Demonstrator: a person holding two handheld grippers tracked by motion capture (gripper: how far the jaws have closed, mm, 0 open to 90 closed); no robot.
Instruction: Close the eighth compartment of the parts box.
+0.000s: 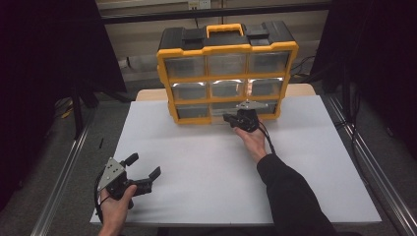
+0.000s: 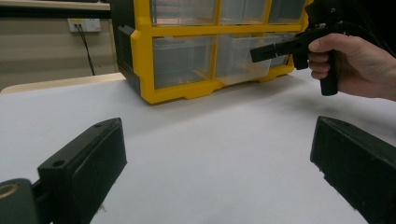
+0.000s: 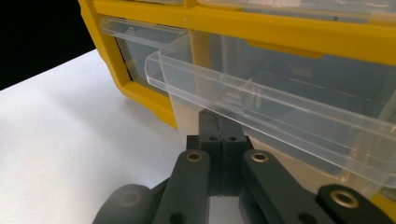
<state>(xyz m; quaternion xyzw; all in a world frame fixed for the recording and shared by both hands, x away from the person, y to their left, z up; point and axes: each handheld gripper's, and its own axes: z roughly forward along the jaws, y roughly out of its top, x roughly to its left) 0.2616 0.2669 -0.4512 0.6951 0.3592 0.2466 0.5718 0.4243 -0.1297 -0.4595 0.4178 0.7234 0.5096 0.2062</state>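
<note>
A yellow organizer case with clear drawers stands upright at the back of the white table. Its bottom middle drawer is pulled partly out. My right gripper is at that drawer, jaws shut against each other, tips tucked under the drawer's front lip. In the right gripper view, the right gripper has nothing visible between its jaws. My left gripper rests near the table's front left, open and empty. In the left gripper view, the left gripper faces the case and the right gripper.
The case has a yellow carry handle on top and black latches. Metal rails run along both sides of the table. Dark curtains hang left and right. Bare white tabletop lies between the two grippers.
</note>
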